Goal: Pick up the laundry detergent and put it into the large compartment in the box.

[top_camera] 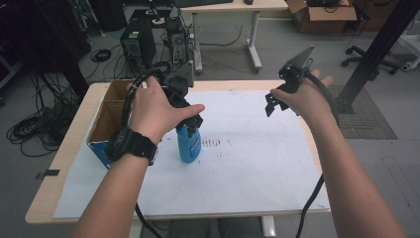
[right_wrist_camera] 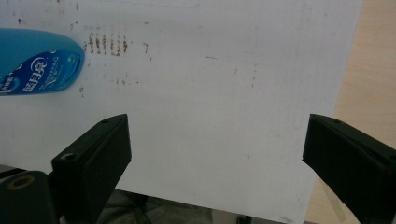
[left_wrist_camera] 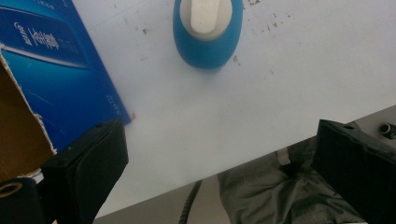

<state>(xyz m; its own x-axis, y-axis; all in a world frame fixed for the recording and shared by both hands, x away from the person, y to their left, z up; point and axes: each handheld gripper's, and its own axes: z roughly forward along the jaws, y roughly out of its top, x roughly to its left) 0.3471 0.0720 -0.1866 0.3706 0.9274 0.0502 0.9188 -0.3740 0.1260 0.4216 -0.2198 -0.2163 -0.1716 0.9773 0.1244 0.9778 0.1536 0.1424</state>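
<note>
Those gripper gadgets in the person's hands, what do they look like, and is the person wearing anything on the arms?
Both are black. The left gripper and right gripper each end in two blocky black jaws, carry a grey three-cornered plate on top, and trail a black cable. The forearms are bare, with no sleeves in view. A black wristwatch sits on the left wrist.

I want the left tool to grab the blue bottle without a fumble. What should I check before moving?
1. Left tool open: ok, jaws wide apart.
2. Nothing between its jaws: ok.
3. Bottle upright on the paper: ok.
4. Bottle apart from the box: ok, a gap shows in the left gripper view.
5. Right tool away from the bottle: ok, open and off to the side.
6. Cap shut: cannot tell.
</note>
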